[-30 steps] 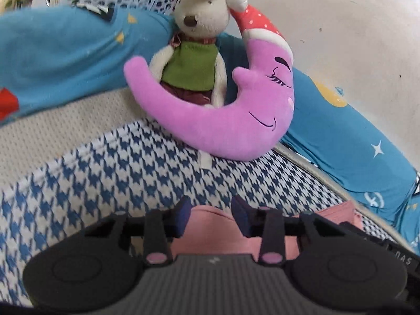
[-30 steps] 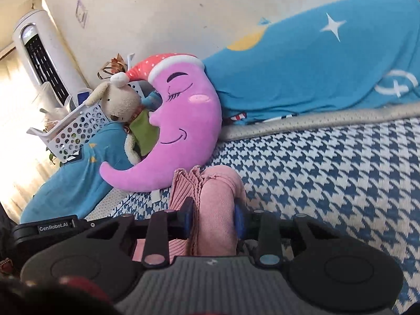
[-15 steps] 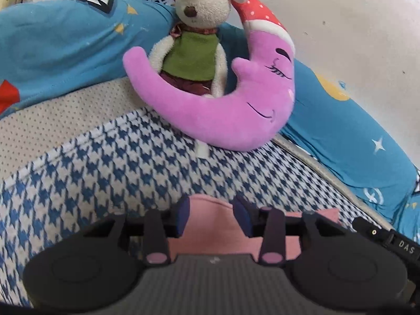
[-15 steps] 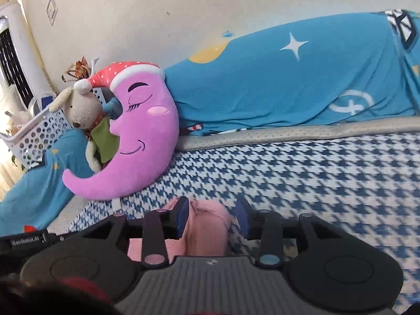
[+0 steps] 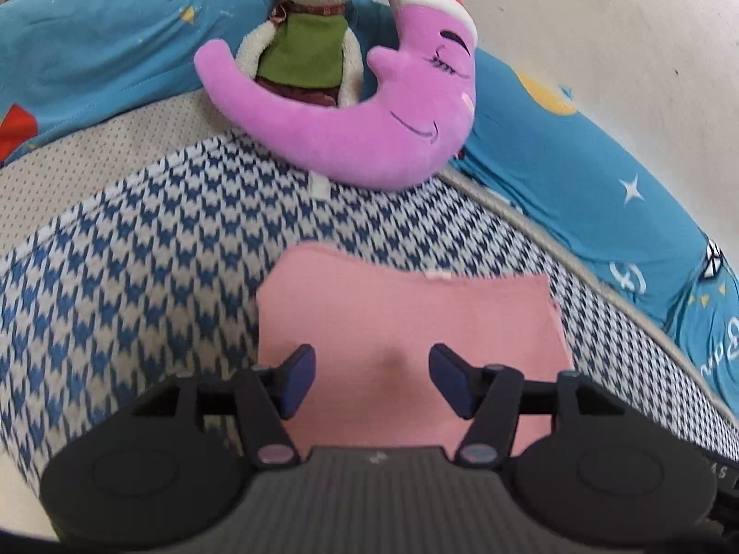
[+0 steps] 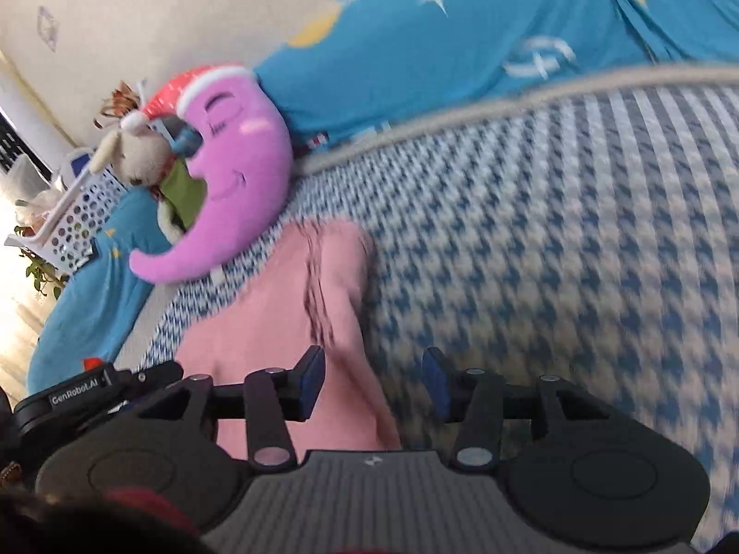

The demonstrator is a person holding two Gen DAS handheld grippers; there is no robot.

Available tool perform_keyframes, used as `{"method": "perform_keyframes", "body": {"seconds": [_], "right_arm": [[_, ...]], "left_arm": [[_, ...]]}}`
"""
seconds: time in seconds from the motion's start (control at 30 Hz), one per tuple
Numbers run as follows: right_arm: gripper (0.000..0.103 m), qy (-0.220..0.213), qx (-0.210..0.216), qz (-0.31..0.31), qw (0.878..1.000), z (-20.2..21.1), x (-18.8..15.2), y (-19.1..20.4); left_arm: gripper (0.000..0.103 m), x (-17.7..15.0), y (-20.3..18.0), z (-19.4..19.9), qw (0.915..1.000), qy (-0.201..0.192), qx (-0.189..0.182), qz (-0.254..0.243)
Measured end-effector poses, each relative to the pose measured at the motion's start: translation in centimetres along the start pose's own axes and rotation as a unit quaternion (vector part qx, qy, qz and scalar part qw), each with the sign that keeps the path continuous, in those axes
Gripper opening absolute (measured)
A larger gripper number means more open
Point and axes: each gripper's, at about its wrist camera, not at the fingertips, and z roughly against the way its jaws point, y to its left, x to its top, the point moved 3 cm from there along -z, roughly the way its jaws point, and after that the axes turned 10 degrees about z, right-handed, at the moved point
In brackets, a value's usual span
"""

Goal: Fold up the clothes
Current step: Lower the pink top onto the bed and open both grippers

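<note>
**Pink garment laid in a flat rectangle, both grippers spread above it**

A soft pink knitted garment is seen lying flat as a compact rectangle on the blue-and-white houndstooth bed cover, its edges squared in the left wrist view; stacked layers are shown along its right edge in the right wrist view, so it is judged to be lying folded. The left gripper is held just over the near part of the cloth with its jaws wide apart and nothing between them. The right gripper is likewise held with jaws wide, placed over the garment's right border; no cloth is pinched, which suits a release or a smoothing pass. The right view is blurred, so contact with the fabric cannot be told. The garment is kept clear of the purple crescent-moon plush pillow and the beige stuffed rabbit in a green vest, presumably so that flat working room is left on the cover
</note>
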Motion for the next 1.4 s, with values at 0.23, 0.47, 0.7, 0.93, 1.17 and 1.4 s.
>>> {"method": "perform_keyframes", "body": {"seconds": [0.23, 0.47, 0.7, 0.93, 1.17, 1.4], "right_arm": [[0.047, 0.022, -0.011, -0.012, 1.0, -0.5, -2.2, 0.1], [0.014, 0.031, -0.011, 0.009, 0.999, -0.9, -3.2, 0.9], [0.004, 0.038, -0.058, 0.028, 0.997, 0.7, -3.7, 1.2], [0.006, 0.036, -0.079, 0.023, 0.996, 2.5, -4.1, -0.1], [0.006, -0.032, -0.012, 0.024, 0.999, 4.3, -2.5, 0.6], [0.007, -0.005, 0.034, 0.049, 0.998, 1.9, -2.8, 2.9]], "left_arm": [[0.057, -2.1, 0.4, 0.8, 0.9998, 0.01, 0.012, -0.014], [0.057, -3.9, 0.8, 1.4, 0.9992, 0.017, 0.026, -0.027], [0.058, -5.4, 0.8, 2.4, 0.998, 0.014, 0.043, -0.043], [0.069, -6.6, 1.0, 3.2, 0.9965, 0.013, 0.068, -0.048], [0.069, -6.8, 1.8, 4.2, 0.9969, -0.004, 0.072, -0.032], [0.07, -7.4, 2.3, 4.7, 0.9966, -0.006, 0.077, -0.026]]}}
